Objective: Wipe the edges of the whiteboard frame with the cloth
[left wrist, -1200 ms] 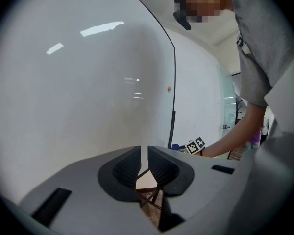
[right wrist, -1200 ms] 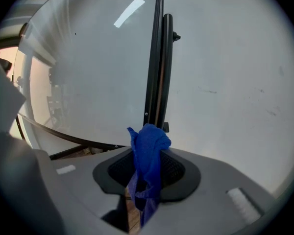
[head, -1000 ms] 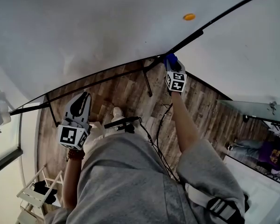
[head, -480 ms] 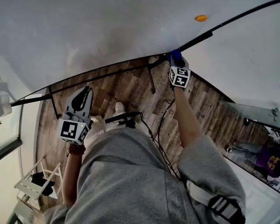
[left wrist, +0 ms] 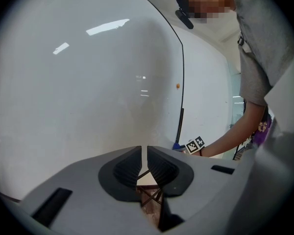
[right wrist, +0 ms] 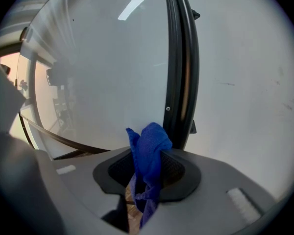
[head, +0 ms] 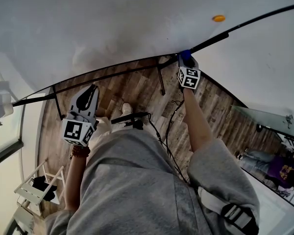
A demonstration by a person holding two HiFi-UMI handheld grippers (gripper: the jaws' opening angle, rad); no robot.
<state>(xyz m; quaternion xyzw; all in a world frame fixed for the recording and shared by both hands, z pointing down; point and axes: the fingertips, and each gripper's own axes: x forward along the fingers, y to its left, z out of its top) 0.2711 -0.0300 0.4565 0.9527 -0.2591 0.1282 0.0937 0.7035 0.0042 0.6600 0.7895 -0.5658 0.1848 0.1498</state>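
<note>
Cloth (right wrist: 149, 151), blue and bunched, sits pinched in the right gripper (right wrist: 148, 169), held at the black whiteboard frame (right wrist: 180, 62) near a corner, touching or just beside it, seemingly so the fabric can rub the edge; the left gripper (left wrist: 144, 166), jaws nearly together on nothing, hangs well apart below the board, apparently spare; no container is in view.

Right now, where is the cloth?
The cloth is clamped in the right gripper, at the head view's upper right, beside the whiteboard frame's bottom corner.
</note>
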